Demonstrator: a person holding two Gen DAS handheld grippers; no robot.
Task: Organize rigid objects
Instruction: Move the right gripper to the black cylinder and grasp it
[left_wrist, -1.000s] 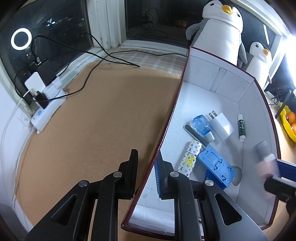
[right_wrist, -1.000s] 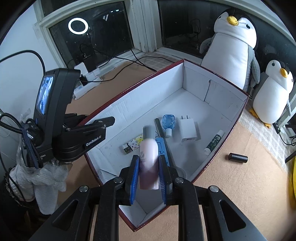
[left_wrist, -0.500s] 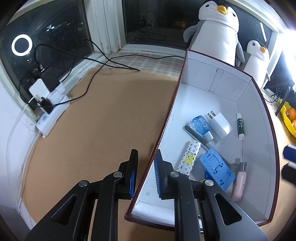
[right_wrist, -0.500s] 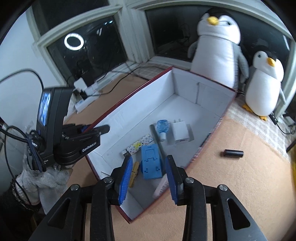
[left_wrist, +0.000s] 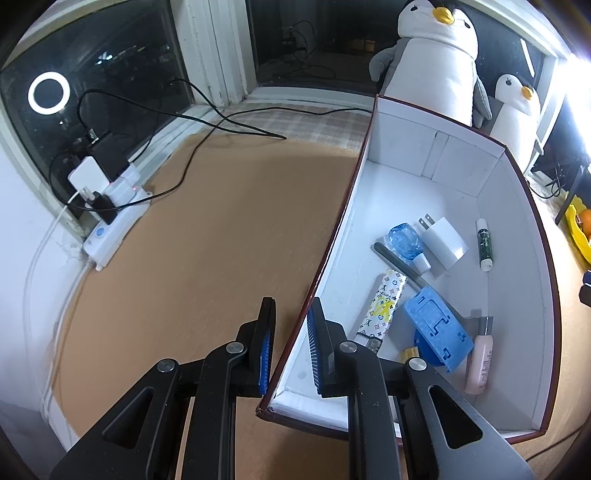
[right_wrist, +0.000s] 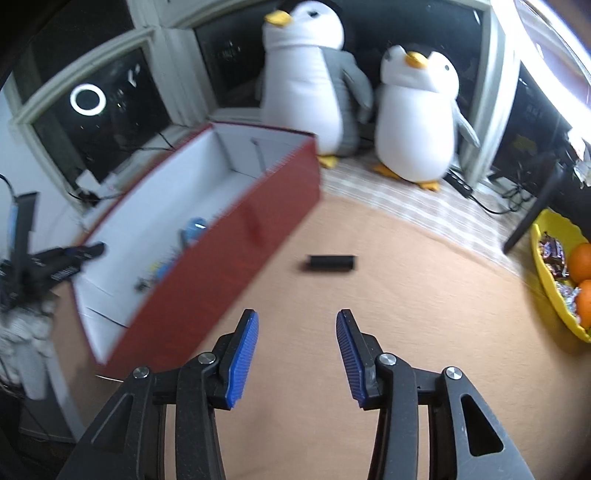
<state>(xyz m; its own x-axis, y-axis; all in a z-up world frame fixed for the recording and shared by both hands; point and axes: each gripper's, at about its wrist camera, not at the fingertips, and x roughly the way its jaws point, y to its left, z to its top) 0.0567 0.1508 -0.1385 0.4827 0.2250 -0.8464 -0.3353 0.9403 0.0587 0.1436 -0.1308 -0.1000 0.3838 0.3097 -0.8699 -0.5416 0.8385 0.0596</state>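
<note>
My left gripper (left_wrist: 291, 306) is shut on the near left wall of the red box (left_wrist: 517, 177), one pad outside and one inside. Lying on the box's white floor are a pink bottle (left_wrist: 480, 362), a blue phone stand (left_wrist: 437, 332), a patterned lighter (left_wrist: 384, 299), a small blue bottle (left_wrist: 406, 240), a white charger (left_wrist: 445, 242) and a green tube (left_wrist: 484, 243). My right gripper (right_wrist: 297, 343) hangs over the brown mat to the right of the box (right_wrist: 229, 251), its jaws opening with nothing between them. A black cylinder (right_wrist: 330, 262) lies on the mat ahead of it.
Two plush penguins (right_wrist: 413, 118) stand behind the box by the window. A yellow bowl (right_wrist: 554, 273) with oranges and snacks sits at the right. A white power strip (left_wrist: 114, 225) with plugs and black cables (left_wrist: 207, 122) lies along the left sill.
My right gripper has let go of the pink bottle, which now lies in the box. It has swung right out over the mat with its jaws widening. The left gripper has kept its hold.
</note>
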